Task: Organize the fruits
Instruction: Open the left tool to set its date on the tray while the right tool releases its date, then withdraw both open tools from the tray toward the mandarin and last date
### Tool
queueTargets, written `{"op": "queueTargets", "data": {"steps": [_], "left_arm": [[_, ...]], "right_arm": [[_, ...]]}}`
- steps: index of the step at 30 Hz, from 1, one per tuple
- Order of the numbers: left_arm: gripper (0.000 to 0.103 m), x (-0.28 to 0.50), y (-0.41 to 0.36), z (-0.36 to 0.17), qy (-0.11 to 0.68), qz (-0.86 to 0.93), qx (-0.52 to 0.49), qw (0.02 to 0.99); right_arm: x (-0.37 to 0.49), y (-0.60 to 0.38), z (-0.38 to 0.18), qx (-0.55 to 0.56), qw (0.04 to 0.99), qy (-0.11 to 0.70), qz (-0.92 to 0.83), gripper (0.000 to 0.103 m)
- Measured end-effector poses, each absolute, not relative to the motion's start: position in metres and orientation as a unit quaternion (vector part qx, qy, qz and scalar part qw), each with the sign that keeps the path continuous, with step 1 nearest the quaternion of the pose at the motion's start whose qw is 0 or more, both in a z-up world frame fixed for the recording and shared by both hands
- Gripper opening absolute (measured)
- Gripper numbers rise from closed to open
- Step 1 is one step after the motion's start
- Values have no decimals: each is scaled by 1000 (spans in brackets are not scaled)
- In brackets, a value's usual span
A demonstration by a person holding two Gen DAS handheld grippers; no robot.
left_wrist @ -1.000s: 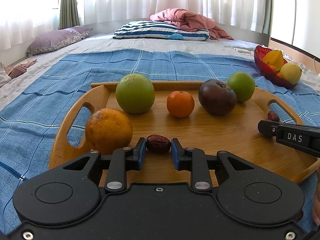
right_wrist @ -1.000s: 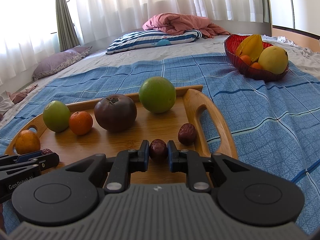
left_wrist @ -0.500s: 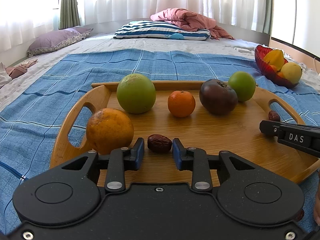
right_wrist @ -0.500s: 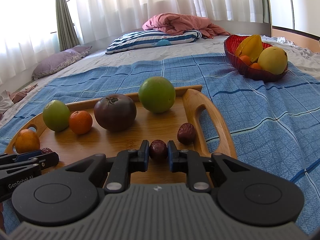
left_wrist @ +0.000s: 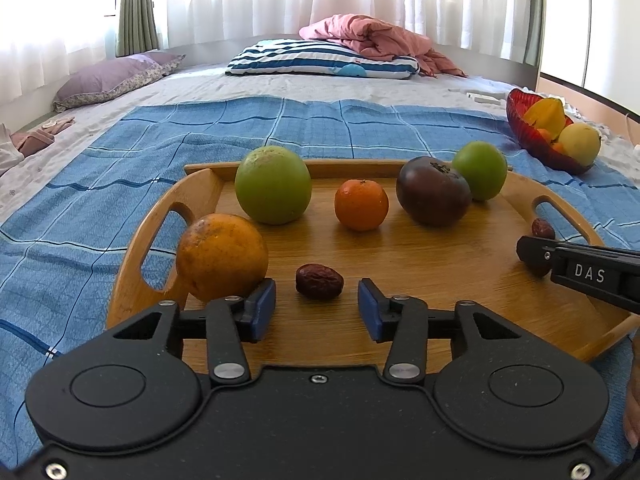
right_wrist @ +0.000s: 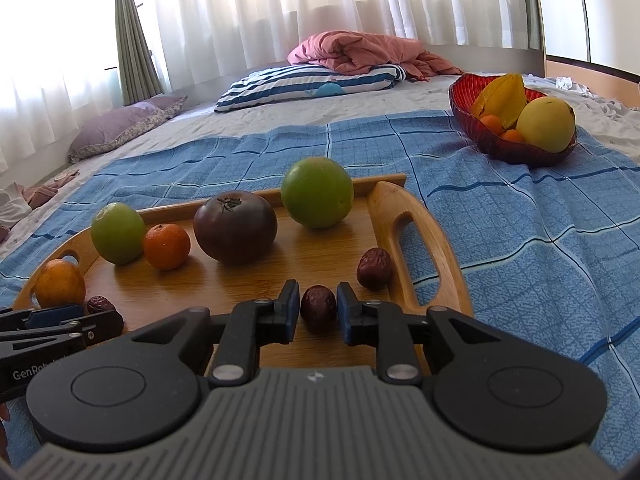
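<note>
A wooden tray (left_wrist: 440,268) lies on a blue blanket. It holds a large orange (left_wrist: 222,262), a big green fruit (left_wrist: 273,190), a small tangerine (left_wrist: 361,204), a dark purple tomato (left_wrist: 433,197) and a smaller green fruit (left_wrist: 479,170). My left gripper (left_wrist: 317,306) is open, with a red date (left_wrist: 319,281) lying on the tray just ahead of its fingers. My right gripper (right_wrist: 318,310) is shut on a second date (right_wrist: 318,306) low over the tray. A third date (right_wrist: 374,268) lies by the right handle.
A red glass bowl (right_wrist: 480,136) with yellow and orange fruit stands on the blanket at the far right. A striped pillow (left_wrist: 320,60), a pink quilt and a purple pillow (left_wrist: 112,80) lie at the back of the bed.
My left gripper has opened wide and let go of its date, which now lies on the tray. My right gripper has stayed shut on its date.
</note>
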State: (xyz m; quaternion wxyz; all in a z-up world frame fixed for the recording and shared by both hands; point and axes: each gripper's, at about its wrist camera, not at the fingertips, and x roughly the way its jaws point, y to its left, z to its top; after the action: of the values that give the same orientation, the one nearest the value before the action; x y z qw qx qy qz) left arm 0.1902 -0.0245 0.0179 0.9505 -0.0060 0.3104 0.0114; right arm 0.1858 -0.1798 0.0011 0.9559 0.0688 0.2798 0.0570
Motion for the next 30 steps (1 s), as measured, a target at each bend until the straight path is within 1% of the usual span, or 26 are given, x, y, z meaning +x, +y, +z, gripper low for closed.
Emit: {"op": "queueTargets", "data": {"steps": [4,11,13,18,21,27,29,30], "left_arm": [[57,184,-26,22,302,11,-2,953],[61,169,-30,31,296,-4,4,955],[72,163,-32,33,293,-9,4,956],[72,149,-35,39,287,-22,5,958],[83,140,-36,42,284,-28,4,958],[83,126,-37,45,282,-38,4,959],[84,122,-38,45,284,-40,3,958],[87,120,-38,45,284,-40,2,958]], "right_arm": [[182,-180,3,70,957,274,58,49],[167,-184,9,84,962,250,72,63],[162,-185,11,83,964,242,72,66],[148,-189,13,94,966,229,71,73],[140,-191,14,101,967,224,70,76],[124,-192,19,92,973,200,71,85],[120,-194,20,91,974,195,70,86],[119,-195,20,91,974,194,70,87]]}}
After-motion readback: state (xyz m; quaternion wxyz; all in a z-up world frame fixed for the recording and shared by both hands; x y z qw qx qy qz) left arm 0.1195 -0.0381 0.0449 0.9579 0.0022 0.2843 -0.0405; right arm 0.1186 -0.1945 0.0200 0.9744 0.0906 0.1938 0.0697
